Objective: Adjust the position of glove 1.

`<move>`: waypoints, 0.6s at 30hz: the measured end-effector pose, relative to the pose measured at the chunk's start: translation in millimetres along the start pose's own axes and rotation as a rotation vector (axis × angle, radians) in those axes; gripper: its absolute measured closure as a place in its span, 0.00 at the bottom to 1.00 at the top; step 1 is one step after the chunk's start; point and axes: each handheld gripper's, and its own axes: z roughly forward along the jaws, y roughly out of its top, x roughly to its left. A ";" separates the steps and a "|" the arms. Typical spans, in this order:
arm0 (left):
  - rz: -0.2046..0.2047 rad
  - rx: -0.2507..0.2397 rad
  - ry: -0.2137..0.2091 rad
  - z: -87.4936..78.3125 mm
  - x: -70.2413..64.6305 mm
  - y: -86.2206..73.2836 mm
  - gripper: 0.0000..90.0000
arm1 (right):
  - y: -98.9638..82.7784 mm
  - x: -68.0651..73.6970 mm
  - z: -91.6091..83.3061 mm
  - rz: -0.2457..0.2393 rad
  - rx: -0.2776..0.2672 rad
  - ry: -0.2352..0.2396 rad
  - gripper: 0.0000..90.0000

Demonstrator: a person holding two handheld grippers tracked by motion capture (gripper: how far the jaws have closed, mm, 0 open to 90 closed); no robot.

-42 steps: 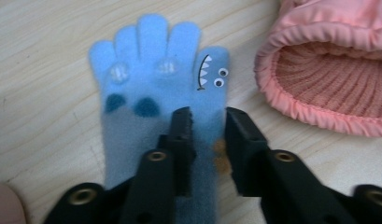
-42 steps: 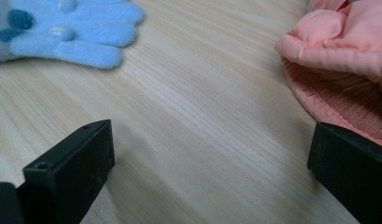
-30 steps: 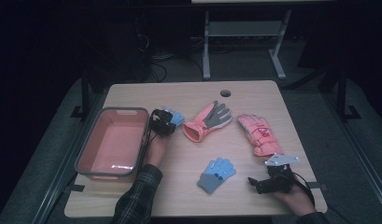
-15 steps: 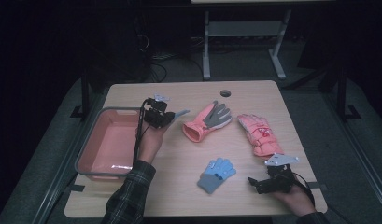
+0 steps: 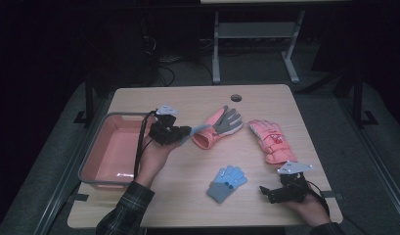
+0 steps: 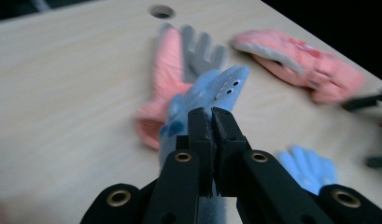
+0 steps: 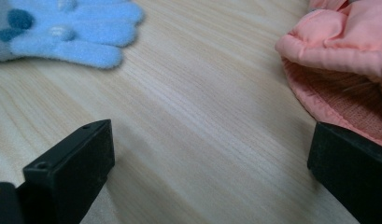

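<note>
My left gripper (image 5: 187,130) is shut on a small light-blue knit glove (image 5: 200,129), held in the air beside the pink bin (image 5: 97,161). In the left gripper view the jaws (image 6: 212,116) pinch the glove (image 6: 216,88) near its cuff, and its fingers point away. A matching blue glove (image 5: 227,182) lies flat at the table's front middle. My right gripper (image 5: 267,192) rests at the front right, open, with bare wood between its jaws (image 7: 212,172); the blue glove (image 7: 67,28) and a pink padded glove (image 7: 347,70) lie beyond them.
A pink glove with a grey palm (image 5: 219,125) lies mid-table, and the pink padded glove (image 5: 271,139) lies to its right. The wooden table (image 5: 188,100) has a round cable hole (image 5: 235,98) near its far edge. Dark floor and a stand lie beyond.
My left gripper has risen off the table with the blue glove in it, staying close to the bin's near corner. The right gripper has kept still.
</note>
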 end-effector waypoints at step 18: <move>-0.105 0.112 -0.243 24.7 -28.2 -61.7 0.97 | 0.0 -0.1 0.1 -0.001 -0.001 0.000 0.00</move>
